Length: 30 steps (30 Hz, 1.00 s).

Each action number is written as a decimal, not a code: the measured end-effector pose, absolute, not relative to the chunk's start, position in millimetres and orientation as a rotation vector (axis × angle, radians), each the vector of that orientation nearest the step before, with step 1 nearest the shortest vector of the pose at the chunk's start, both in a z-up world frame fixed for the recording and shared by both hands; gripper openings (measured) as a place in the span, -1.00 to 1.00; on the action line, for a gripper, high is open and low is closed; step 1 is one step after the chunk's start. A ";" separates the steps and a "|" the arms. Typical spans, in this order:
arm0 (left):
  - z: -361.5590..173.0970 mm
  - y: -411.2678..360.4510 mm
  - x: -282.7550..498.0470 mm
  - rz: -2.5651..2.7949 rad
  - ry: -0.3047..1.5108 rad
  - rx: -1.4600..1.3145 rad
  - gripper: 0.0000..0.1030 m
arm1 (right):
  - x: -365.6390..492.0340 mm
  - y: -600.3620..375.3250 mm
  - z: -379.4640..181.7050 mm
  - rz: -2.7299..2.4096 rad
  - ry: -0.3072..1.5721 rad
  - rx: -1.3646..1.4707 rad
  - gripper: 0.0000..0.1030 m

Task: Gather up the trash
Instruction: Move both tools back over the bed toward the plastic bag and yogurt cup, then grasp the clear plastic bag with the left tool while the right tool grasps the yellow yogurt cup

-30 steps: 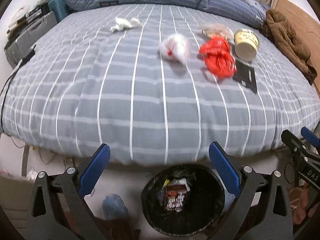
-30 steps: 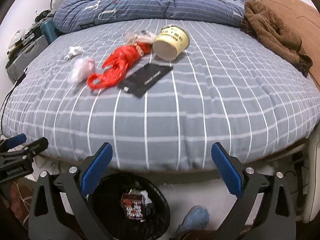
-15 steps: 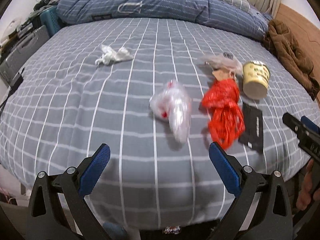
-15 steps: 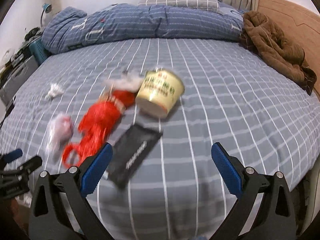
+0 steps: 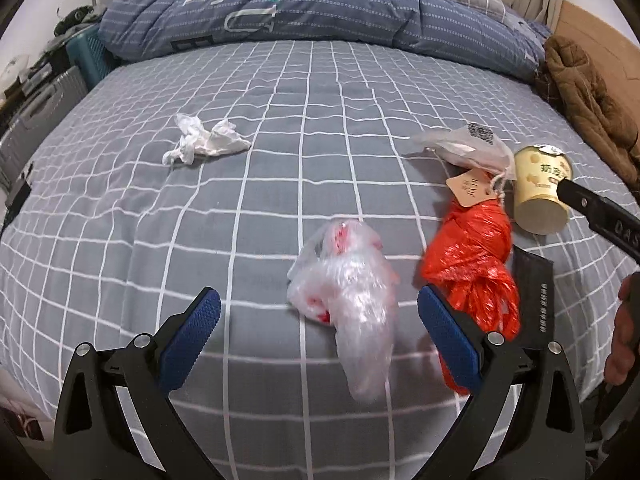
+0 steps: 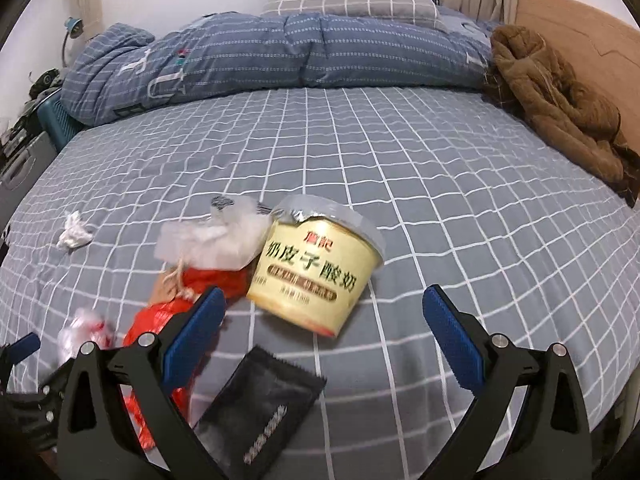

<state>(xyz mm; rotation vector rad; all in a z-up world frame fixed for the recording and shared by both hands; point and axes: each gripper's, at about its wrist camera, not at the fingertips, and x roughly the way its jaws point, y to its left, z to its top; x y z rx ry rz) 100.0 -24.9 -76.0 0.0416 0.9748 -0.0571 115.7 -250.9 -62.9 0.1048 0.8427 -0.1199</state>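
Bed (image 5: pixel 240 208) | clear bag (image 5: pixel 348 292) — between left claw (image 5: pixel 318 320) fingers, untouched

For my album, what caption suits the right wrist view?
Open right gripper nears a tipped yogurt cup amid litter on a checked bed.

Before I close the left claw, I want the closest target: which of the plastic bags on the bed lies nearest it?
The clear crumpled bag with red specks, lying right ahead of the open left claw. The red bag lies right; the whitish bag farther back.
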 end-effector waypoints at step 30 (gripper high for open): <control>-85.4 -22.2 104.9 -0.021 1.002 0.024 0.03 | 126.4 -253.5 -75.8 -0.072 0.889 0.193 -0.32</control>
